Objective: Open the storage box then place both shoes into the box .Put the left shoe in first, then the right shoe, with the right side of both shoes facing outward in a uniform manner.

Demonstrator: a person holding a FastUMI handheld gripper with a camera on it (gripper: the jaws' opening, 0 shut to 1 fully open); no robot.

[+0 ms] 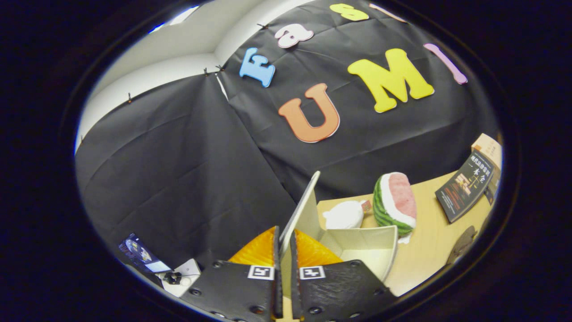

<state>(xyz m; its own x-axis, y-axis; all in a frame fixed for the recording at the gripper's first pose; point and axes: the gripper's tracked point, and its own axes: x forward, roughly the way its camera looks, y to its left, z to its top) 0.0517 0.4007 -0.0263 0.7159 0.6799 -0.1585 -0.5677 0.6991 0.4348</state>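
My gripper (285,250) is shut on the cream lid (304,208) of the storage box, with the lid's edge pinched between the two fingers. The lid stands raised, nearly upright, rising away from the fingers. Just ahead and to the right of the fingers the cream box (375,246) stands open, and its inside looks bare. The box rests on a light wooden table (429,246).
A plush watermelon slice (395,203) and a white soft toy (344,214) lie just beyond the box. A dark book (464,185) lies farther right, with a brown object (462,243) near the table's edge. A white device (183,275) sits left of the fingers.
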